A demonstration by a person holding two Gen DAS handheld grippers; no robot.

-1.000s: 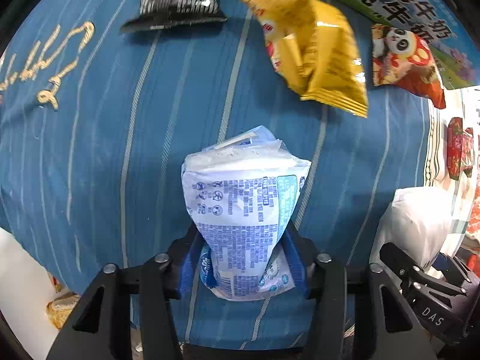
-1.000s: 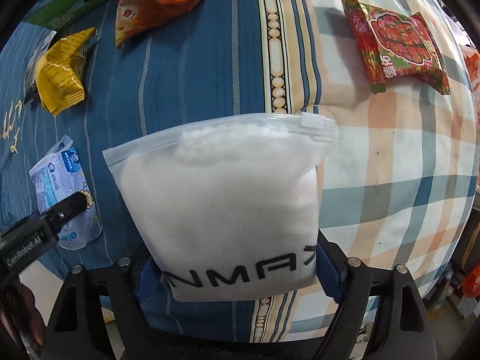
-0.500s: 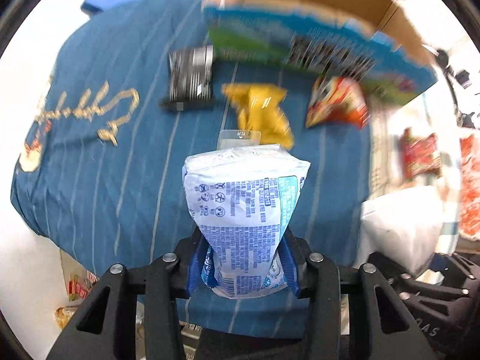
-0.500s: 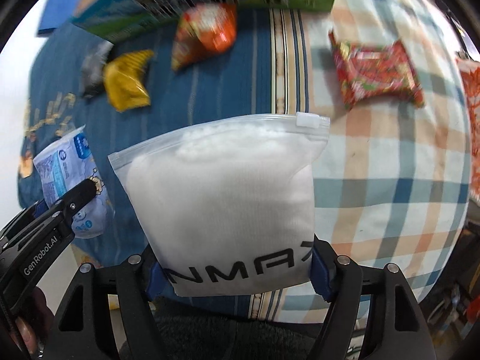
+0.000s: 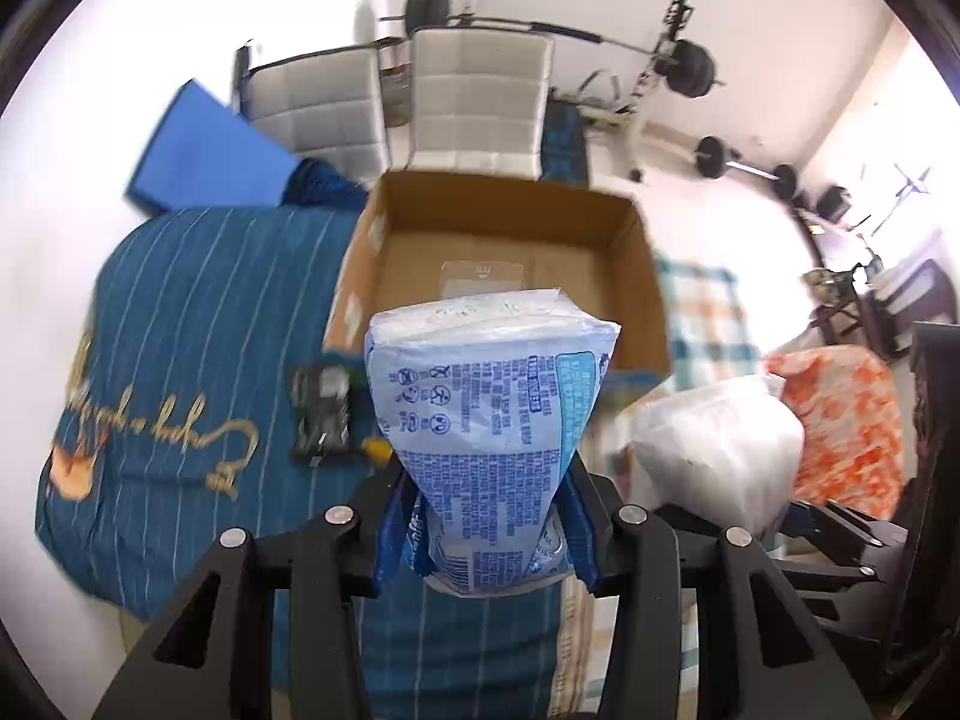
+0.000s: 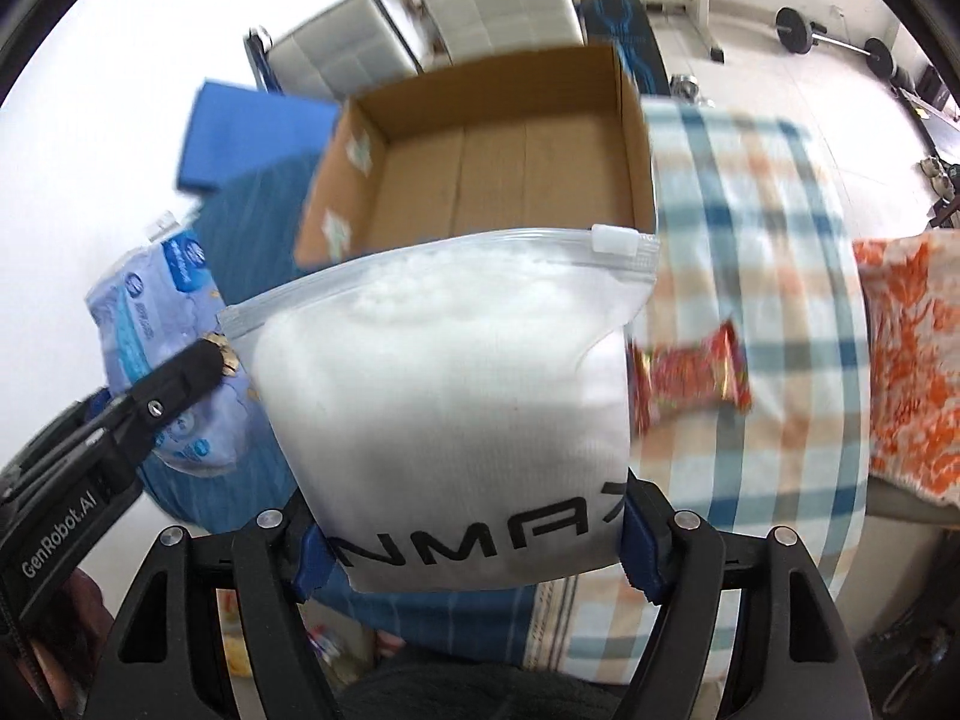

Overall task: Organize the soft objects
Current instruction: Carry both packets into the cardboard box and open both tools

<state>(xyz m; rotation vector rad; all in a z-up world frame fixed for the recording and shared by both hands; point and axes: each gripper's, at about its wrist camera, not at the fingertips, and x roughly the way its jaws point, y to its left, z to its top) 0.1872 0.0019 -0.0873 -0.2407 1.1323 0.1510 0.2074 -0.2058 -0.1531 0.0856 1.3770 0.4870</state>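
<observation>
My left gripper (image 5: 486, 534) is shut on a blue and white tissue pack (image 5: 486, 402) and holds it up in the air over the bed. My right gripper (image 6: 474, 552) is shut on a white zip bag (image 6: 444, 414) with black letters, also lifted. Each pack shows in the other view: the zip bag in the left wrist view (image 5: 714, 450), the tissue pack in the right wrist view (image 6: 162, 324). An open, empty cardboard box (image 5: 510, 240) stands on the bed beyond both packs, also in the right wrist view (image 6: 498, 174).
A black snack packet (image 5: 321, 414) lies on the blue striped cover (image 5: 192, 324). A red snack packet (image 6: 690, 378) lies on the checked sheet (image 6: 756, 240). An orange patterned cloth (image 6: 906, 360) is at the right. White chairs (image 5: 480, 90) and weights stand behind.
Both grippers have risen and tilted up with their packs. The view now takes in the open box and the room, where before it showed the bedcover and snack packets close below.
</observation>
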